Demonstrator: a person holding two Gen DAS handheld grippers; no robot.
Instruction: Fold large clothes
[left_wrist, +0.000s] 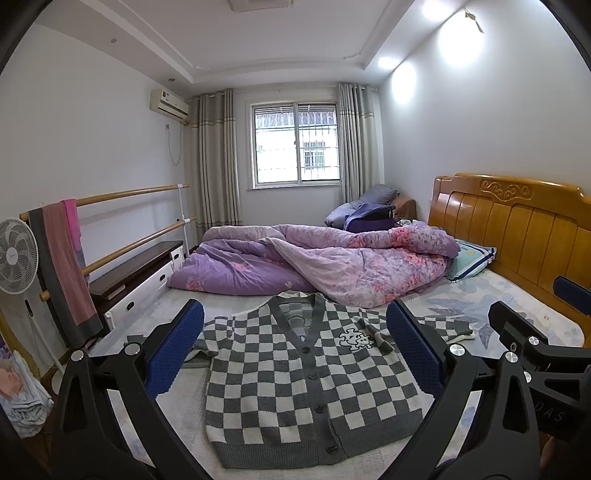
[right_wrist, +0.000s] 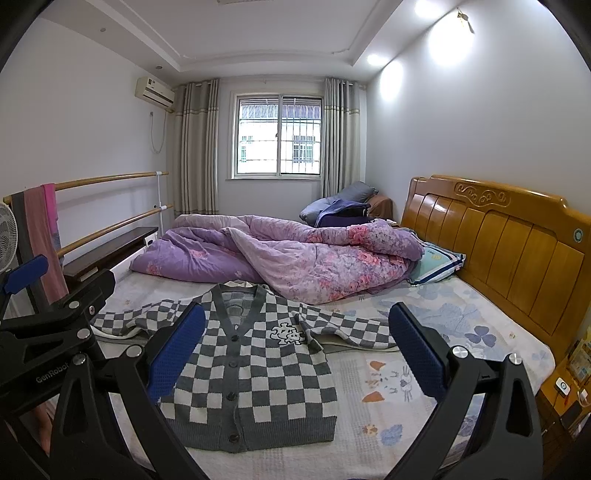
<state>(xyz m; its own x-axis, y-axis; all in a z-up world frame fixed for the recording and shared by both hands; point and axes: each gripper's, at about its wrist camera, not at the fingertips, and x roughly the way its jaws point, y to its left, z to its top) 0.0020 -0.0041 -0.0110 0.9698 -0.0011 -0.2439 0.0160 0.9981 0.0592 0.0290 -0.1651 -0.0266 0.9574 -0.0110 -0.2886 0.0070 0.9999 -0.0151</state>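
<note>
A grey-and-white checkered cardigan (left_wrist: 295, 376) lies flat, buttoned, face up on the bed, collar toward the far side; it also shows in the right wrist view (right_wrist: 255, 373). Its sleeves are folded in across the shoulders. My left gripper (left_wrist: 295, 350) is open and empty, held above the cardigan's body. My right gripper (right_wrist: 297, 354) is open and empty, held above the cardigan's right half and the bedsheet. The right gripper's body shows at the right edge of the left wrist view (left_wrist: 535, 347), and the left gripper's body at the left edge of the right wrist view (right_wrist: 48, 332).
A crumpled purple floral quilt (left_wrist: 317, 258) lies just beyond the cardigan's collar. A pillow (left_wrist: 472, 258) rests by the wooden headboard (left_wrist: 517, 229) on the right. A wooden rail with hanging towels (left_wrist: 62, 258), a fan (left_wrist: 14, 254) and a low cabinet (left_wrist: 136, 273) stand left of the bed.
</note>
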